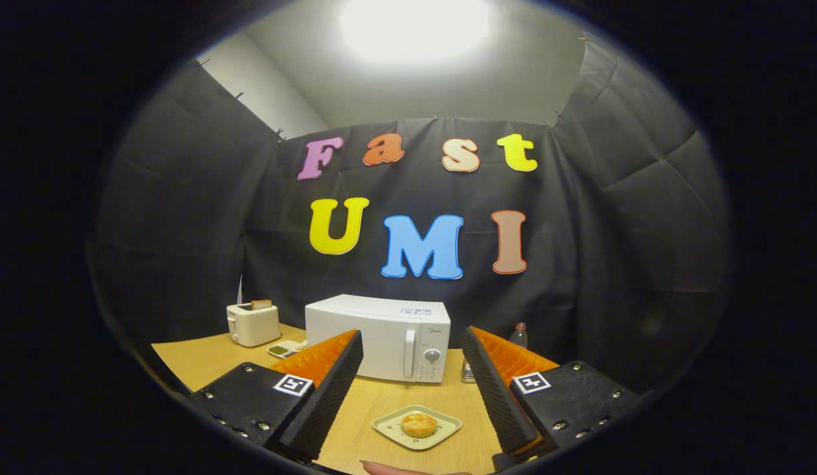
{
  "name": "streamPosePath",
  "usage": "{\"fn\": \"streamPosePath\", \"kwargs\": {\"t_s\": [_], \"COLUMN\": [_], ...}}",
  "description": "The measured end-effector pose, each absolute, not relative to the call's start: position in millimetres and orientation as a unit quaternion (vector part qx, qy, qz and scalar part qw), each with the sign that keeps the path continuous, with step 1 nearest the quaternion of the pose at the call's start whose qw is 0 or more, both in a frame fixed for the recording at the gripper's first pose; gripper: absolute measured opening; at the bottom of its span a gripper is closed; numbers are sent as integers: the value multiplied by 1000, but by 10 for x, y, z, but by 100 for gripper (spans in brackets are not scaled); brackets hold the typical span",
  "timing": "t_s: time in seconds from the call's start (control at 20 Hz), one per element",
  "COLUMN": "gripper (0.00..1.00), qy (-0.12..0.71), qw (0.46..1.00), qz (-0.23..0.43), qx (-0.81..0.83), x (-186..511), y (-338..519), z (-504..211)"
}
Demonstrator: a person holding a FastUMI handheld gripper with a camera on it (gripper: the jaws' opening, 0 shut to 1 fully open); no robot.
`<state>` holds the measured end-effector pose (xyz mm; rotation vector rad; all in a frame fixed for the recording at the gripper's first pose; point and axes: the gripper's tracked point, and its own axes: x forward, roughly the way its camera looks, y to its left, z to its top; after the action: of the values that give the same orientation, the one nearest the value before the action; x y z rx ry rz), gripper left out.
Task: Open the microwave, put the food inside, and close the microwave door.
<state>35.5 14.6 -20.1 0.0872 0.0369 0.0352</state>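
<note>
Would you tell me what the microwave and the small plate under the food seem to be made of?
Microwave: likely painted metal, smooth matte white casing. Plate: probably glazed ceramic or melamine; pale, smooth, faint sheen. It lies between the open gripper fingers.

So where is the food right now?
The bun sits on a small plate on the table, between the open fingers of the hand-held gripper, in front of the closed microwave.

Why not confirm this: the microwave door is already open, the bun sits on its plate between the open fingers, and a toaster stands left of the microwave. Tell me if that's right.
One thing is wrong: the microwave door is shut, as the gripper view shows. The rest holds: the bun sits on its plate between the open tool's fingers, and the toaster stands left of the microwave.
</note>
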Motion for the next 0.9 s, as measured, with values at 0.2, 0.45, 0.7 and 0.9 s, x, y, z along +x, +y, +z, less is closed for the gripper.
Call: {"fn": "streamPosePath", "kwargs": {"t_s": [0.2, 0.45, 0.7, 0.9], "gripper": [95, 95, 96, 96], "qy": [22, 16, 17, 23], "qw": [998, 995, 994, 996], "qz": [5, 24, 34, 20], "qx": [56, 99, 102, 87], "x": [469, 688, 1005, 1223], "y": [40, 195, 309, 384], "z": [-270, -373, -488, -713]}}
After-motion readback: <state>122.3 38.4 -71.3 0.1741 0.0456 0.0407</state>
